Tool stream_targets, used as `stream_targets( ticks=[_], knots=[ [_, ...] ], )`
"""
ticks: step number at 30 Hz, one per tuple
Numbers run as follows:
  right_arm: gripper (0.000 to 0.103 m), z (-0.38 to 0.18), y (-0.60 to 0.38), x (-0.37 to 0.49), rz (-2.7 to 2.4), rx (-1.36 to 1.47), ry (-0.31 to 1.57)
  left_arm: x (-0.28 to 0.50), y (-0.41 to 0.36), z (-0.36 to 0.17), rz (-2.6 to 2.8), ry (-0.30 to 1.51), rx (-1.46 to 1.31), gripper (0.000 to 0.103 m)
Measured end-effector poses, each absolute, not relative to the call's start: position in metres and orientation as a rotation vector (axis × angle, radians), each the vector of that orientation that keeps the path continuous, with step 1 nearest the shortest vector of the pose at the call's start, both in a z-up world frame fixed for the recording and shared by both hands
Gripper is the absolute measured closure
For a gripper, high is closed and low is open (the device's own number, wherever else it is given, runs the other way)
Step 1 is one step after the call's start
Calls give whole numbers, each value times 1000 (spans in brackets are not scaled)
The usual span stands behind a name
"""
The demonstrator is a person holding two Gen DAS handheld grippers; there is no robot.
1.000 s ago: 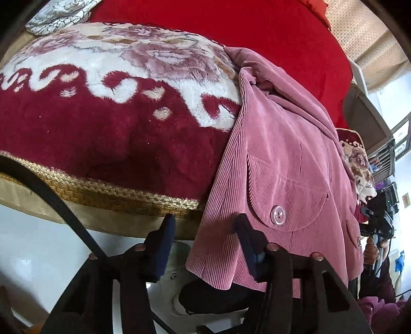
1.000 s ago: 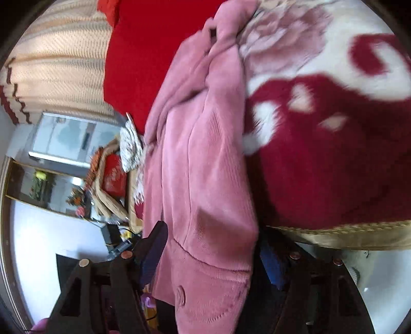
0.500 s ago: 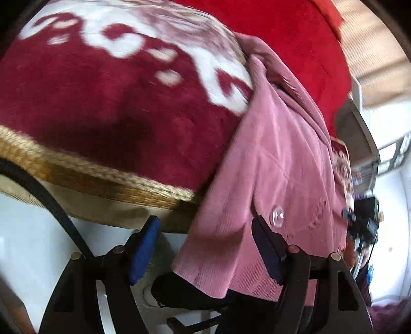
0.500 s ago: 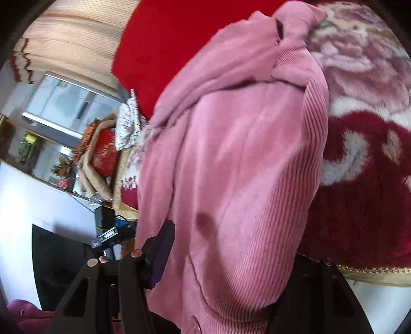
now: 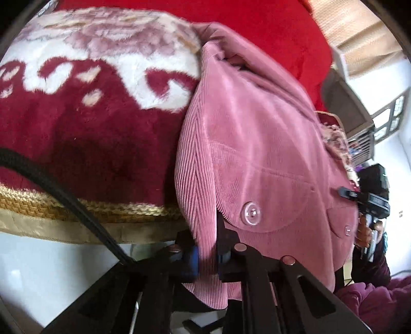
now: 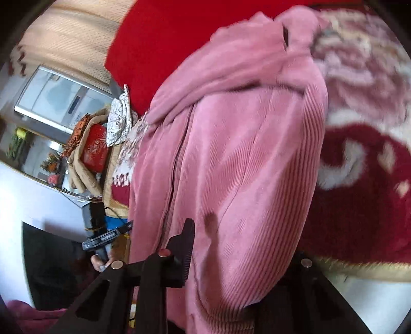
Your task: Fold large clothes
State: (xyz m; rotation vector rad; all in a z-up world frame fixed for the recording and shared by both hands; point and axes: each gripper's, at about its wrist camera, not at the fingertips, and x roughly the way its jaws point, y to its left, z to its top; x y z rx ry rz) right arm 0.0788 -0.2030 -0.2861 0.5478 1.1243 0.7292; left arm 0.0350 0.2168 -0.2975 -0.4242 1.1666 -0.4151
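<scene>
A pink corduroy jacket (image 5: 257,144) with clear buttons and flap pockets hangs over the edge of a bed covered by a dark red floral blanket (image 5: 90,128). My left gripper (image 5: 206,254) is shut on the jacket's bottom hem edge, the cloth pinched between its pads. In the right wrist view the jacket (image 6: 231,154) fills the middle. My right gripper (image 6: 239,257) has the cloth bunched between its jaws; its left finger (image 6: 186,246) presses the fabric and the right finger is hidden behind the cloth. The right gripper also shows in the left wrist view (image 5: 370,203).
The blanket's gold braided trim (image 5: 77,205) runs along the bed edge above a white base. A bright red cover (image 5: 257,23) lies further back. A woven basket with a red box (image 6: 92,151) and a grey cabinet (image 6: 56,100) stand to the side.
My left gripper closed on the jacket hem; it was open half a second ago. My right gripper pushed further into the jacket's other side.
</scene>
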Motion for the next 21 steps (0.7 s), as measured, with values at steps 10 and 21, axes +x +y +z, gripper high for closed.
stream_targets(
  ticks=[10,21],
  knots=[
    [92,-231,-203,79,803,498,961,72,204,-236,-448,1056,-482,97],
    [92,-181,-276,203,683,870,604,246,220,-133,-423,983,-604,95]
  ],
)
